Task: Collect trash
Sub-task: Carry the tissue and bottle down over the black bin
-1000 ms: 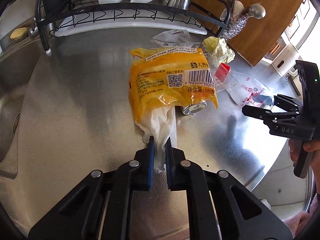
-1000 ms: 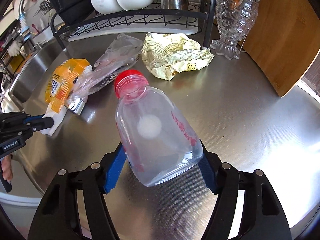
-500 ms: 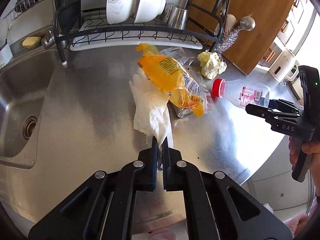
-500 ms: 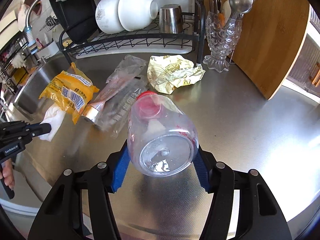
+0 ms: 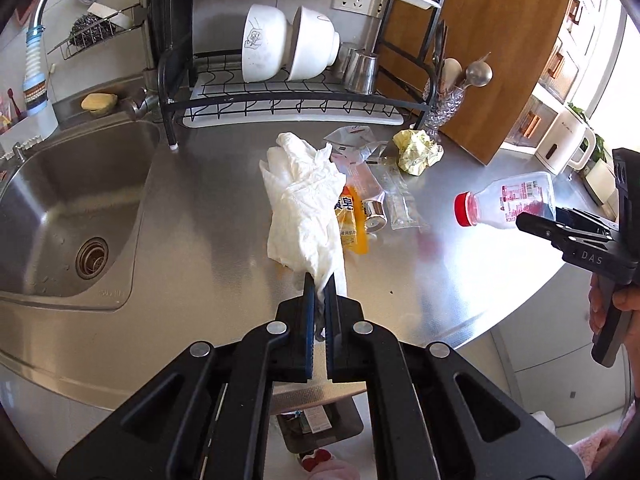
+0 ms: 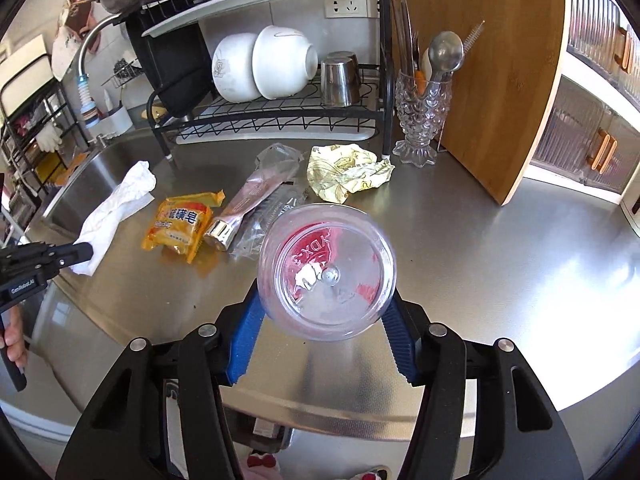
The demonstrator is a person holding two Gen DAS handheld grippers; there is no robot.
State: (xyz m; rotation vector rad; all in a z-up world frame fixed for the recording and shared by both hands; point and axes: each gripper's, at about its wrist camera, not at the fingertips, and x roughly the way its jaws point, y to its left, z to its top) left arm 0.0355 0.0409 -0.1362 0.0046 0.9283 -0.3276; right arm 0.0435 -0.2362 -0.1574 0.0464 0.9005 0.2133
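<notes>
Limp white tissue pinched at one corner by left gripper | light, crushable plastic bottle clamped near its base by right gripper

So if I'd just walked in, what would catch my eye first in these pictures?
Probably the clear plastic bottle with the red cap, held off the steel counter with the right gripper jaws shut on its sides. Next, the white paper towel pinched in the left gripper, its free end hanging above the counter beside the sink. Between them lies a yellow soap packet among crumpled wrappers.
</notes>
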